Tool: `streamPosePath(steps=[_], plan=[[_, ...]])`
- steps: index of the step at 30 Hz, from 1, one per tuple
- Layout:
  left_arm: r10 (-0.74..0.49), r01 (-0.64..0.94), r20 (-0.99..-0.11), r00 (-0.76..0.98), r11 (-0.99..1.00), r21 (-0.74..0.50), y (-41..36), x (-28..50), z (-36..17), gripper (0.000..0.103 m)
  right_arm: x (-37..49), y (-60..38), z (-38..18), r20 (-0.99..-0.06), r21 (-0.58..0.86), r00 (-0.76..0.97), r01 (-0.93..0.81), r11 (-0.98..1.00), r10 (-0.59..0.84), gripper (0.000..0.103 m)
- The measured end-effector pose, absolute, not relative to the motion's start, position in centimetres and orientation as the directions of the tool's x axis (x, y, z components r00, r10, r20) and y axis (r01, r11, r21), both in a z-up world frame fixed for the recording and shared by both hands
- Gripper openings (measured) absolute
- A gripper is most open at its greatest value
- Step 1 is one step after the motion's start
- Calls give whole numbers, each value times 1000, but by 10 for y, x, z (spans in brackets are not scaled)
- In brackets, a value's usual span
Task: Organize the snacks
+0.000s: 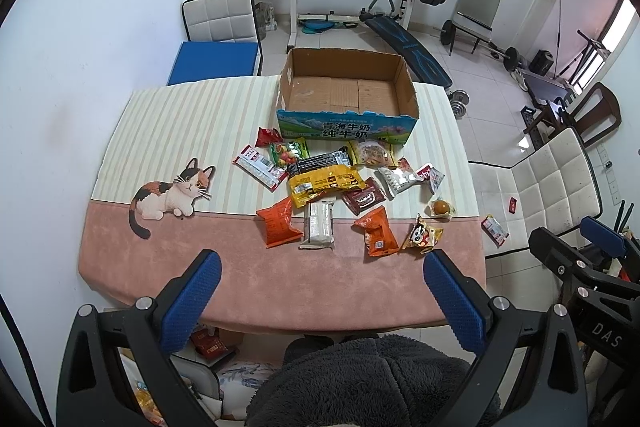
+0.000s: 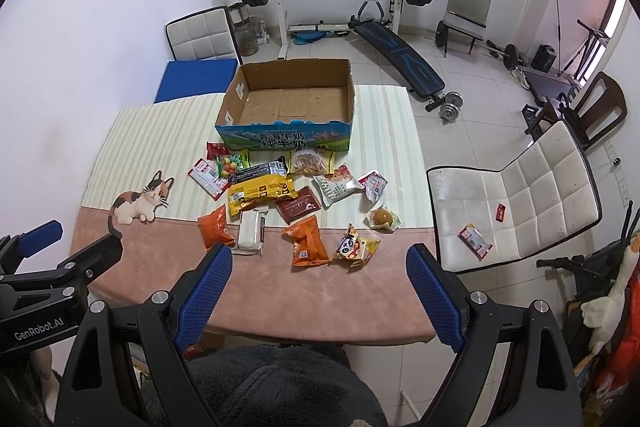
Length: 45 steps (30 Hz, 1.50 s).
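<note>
Several snack packets lie scattered mid-table: a yellow packet (image 1: 325, 185), two orange bags (image 1: 279, 223) (image 1: 378, 231), a white bar (image 1: 319, 225) and a wrapped bun (image 1: 441, 207). Behind them stands an empty open cardboard box (image 1: 347, 93) (image 2: 290, 103) with a blue printed front. My left gripper (image 1: 322, 271) hovers open above the table's near edge, nothing between its blue fingers. My right gripper (image 2: 320, 263) is open too, near the front edge, short of the orange bag (image 2: 308, 241) and cartoon packet (image 2: 354, 247). The yellow packet (image 2: 260, 193) lies further back.
The table (image 1: 160, 251) wears a pink and striped cloth with a cat picture (image 1: 172, 193). A white chair (image 2: 512, 203) at the right holds a snack packet (image 2: 475, 241) and a small red item. Another chair, a blue mat and weight equipment stand behind. A person's grey fleece lap is below.
</note>
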<state>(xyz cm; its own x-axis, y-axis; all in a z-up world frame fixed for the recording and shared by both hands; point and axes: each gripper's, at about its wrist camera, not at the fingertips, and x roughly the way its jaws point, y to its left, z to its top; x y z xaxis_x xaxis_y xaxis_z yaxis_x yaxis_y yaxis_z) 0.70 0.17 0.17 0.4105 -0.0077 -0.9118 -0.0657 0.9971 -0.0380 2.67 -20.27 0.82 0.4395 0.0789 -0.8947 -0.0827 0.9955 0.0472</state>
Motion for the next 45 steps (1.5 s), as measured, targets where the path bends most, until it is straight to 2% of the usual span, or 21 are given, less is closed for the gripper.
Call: streamPosePath(steps=[22,27,33,36,45], plan=[[-6,-63,-912,411,997,-35,3,8,5,103,25,-198,9,-895,52,439,-81,995,82,91],[18,-84,-913,409,996,-18,7,16,-1,103,41,-197,-7,-904,91,415,-47,995,103,91],[129,-125,-911,391,988,86,25,58,-46,103,86,-209,-73,-935,177,317,27,984,159,91],[135,-87,-919,371,990,111,33,85,-81,103,116,-211,-124,-954,203,239,73,976,181,91],[163,228,-954,251,948,222,14,170,-208,103,183,-204,-281,-975,221,39,135,966,217,91]])
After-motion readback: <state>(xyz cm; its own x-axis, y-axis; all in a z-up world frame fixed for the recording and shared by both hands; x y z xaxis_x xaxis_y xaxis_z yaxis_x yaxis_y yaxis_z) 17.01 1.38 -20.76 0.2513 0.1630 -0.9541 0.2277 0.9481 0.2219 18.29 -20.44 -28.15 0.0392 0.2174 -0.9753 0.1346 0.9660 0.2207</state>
